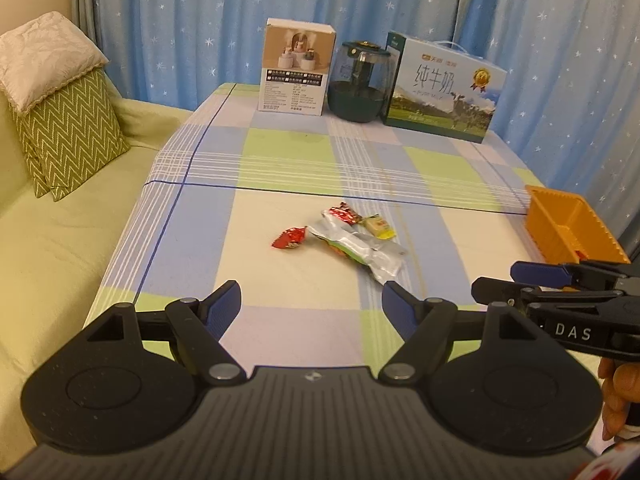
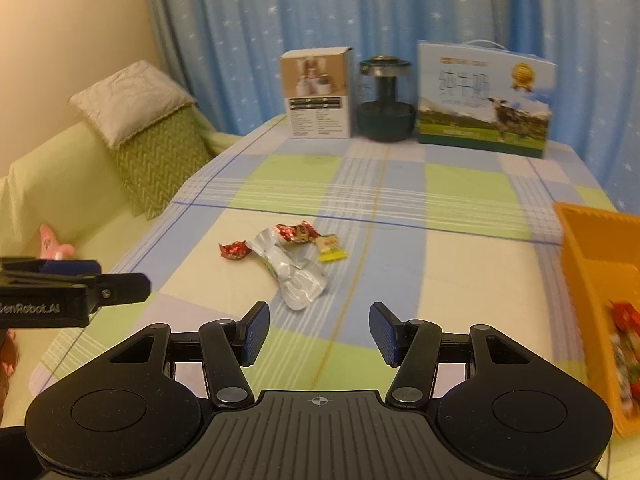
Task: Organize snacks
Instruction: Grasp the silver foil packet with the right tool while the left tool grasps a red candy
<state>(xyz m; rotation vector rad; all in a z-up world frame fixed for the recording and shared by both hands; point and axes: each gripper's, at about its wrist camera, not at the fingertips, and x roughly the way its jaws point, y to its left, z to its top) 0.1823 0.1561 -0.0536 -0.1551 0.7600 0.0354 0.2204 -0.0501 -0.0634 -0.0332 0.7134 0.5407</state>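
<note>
While both the left hand-held gripper (image 1: 311,300) and right hand-held gripper (image 2: 319,332) hang open and empty, the silver foil snack pouch (image 1: 362,254) mid-worktop (image 1: 280,160), among wrapped candies, looks light, crinkly, slippery—best pinched at its flat sealed end.

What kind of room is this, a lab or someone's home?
Most likely a home living room: star-patterned blue curtains, a sofa with cushions, and a checked tablecloth on the table.

both wrist cameras look forward and down along their own fingers across the checked table (image 1: 280,152) toward the blue curtain (image 1: 200,20). they share the snack pile (image 1: 352,240), the boxes and the orange basket (image 2: 592,264), seen from nearby.
</note>
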